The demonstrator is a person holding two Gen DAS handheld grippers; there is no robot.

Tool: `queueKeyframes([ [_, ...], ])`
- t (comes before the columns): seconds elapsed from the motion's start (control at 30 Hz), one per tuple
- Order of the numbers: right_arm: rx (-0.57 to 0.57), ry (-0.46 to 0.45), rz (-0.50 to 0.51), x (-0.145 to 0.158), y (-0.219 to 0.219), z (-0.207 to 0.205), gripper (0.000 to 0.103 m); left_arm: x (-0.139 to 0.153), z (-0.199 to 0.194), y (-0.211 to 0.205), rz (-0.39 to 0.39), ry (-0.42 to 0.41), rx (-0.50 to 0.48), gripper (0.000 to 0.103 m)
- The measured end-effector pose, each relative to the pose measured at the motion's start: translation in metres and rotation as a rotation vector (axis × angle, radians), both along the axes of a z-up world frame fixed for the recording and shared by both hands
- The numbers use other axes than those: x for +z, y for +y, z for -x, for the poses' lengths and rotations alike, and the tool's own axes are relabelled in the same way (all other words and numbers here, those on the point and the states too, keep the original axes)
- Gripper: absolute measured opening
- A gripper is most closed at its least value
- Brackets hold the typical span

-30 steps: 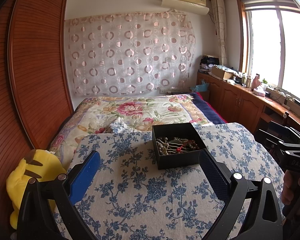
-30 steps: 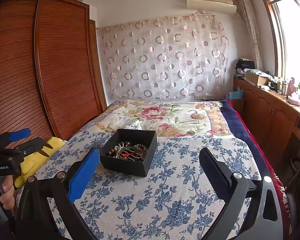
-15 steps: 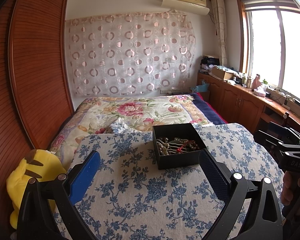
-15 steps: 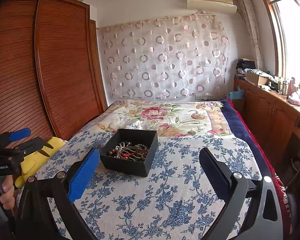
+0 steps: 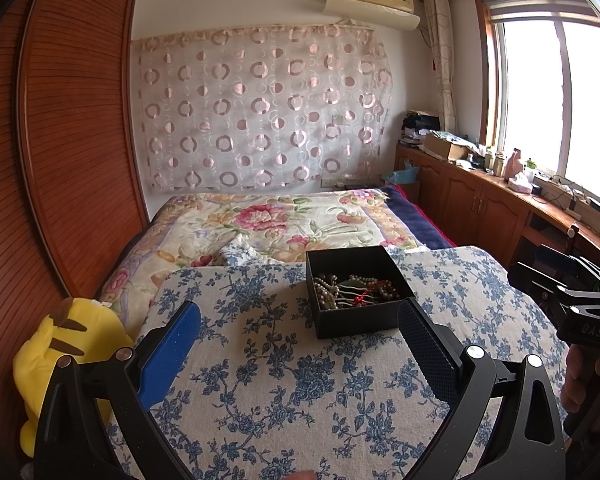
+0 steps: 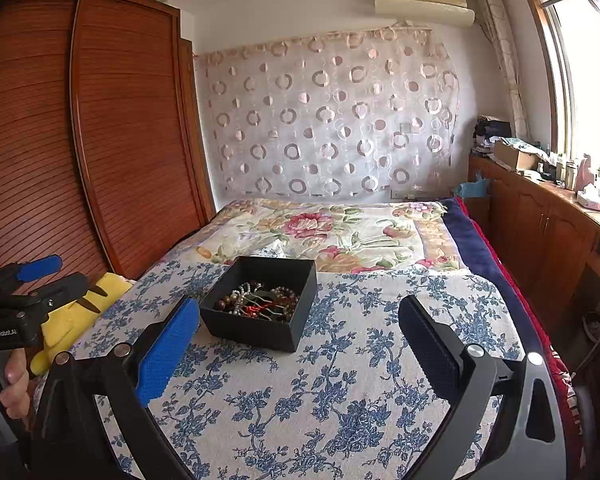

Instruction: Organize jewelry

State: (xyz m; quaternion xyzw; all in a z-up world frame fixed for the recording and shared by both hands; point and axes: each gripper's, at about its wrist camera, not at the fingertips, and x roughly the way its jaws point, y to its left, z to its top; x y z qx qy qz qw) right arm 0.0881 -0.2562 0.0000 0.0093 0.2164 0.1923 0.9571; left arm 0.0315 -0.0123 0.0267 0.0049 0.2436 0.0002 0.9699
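A black open box (image 5: 356, 292) (image 6: 262, 302) sits on the blue-flowered cloth over the bed. Inside lies a tangle of jewelry (image 5: 354, 290) (image 6: 260, 303): pearl and brown bead strands, a dark comb, a bit of red. My left gripper (image 5: 300, 318) is open, held short of the box, which stands just beyond its right finger. My right gripper (image 6: 300, 312) is open too, the box lying beyond its left finger. Nothing is between either pair of fingers. The right gripper also shows at the left wrist view's right edge (image 5: 572, 292), held by a hand.
A yellow plush toy (image 5: 60, 356) lies at the bed's left edge, against a wooden wardrobe (image 5: 60, 140). A floral quilt (image 5: 284, 220) covers the far half of the bed. Wooden cabinets (image 6: 540, 232) with clutter run under the window on the right.
Both views have shifted only very slightly; the box and both open grippers stay as they were.
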Motion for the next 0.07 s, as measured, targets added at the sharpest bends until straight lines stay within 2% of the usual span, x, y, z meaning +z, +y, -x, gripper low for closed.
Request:
queueKeyframes([
  [0.07,-0.001,0.0,0.0,-0.0004,0.0,-0.0001,0.1,-0.0001,0.0001,-0.0001,-0.001,0.001,0.001,0.095],
])
